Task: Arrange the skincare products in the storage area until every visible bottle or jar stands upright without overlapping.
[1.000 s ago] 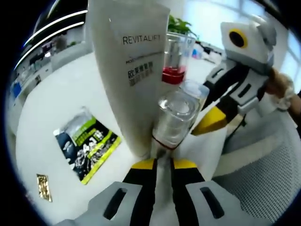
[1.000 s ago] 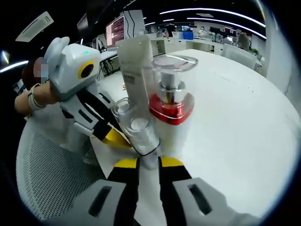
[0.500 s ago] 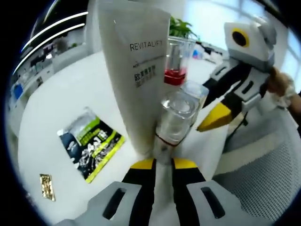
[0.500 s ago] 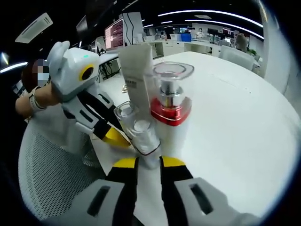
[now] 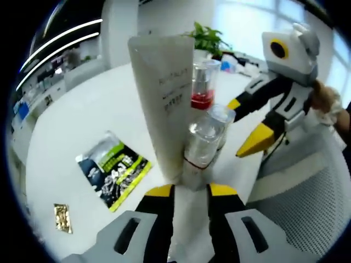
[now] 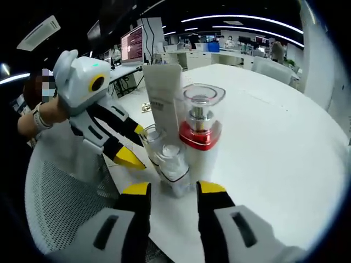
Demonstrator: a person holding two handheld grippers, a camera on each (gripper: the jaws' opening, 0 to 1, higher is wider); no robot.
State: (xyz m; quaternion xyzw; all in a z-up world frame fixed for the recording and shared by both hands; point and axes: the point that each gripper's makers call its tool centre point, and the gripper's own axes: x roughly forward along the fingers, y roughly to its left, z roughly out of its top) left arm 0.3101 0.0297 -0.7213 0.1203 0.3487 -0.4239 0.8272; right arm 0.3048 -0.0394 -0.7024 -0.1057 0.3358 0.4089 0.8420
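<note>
Two clear-capped bottles (image 5: 205, 139) stand upright on the white table (image 5: 71, 131) beside the white tube (image 5: 164, 98) and red-collared pump bottle (image 6: 200, 137), dead ahead of the left gripper (image 5: 190, 192) and right gripper (image 6: 171, 189), both open-jawed and empty.

One white tube (image 5: 163, 98) stands on the surface (image 5: 77, 126). Beside the tube: two clear-capped bottles (image 5: 204, 143), one red pump bottle (image 5: 202, 85). Left of the tube: one sachet (image 5: 114, 169), one small gold packet (image 5: 62, 217).
</note>
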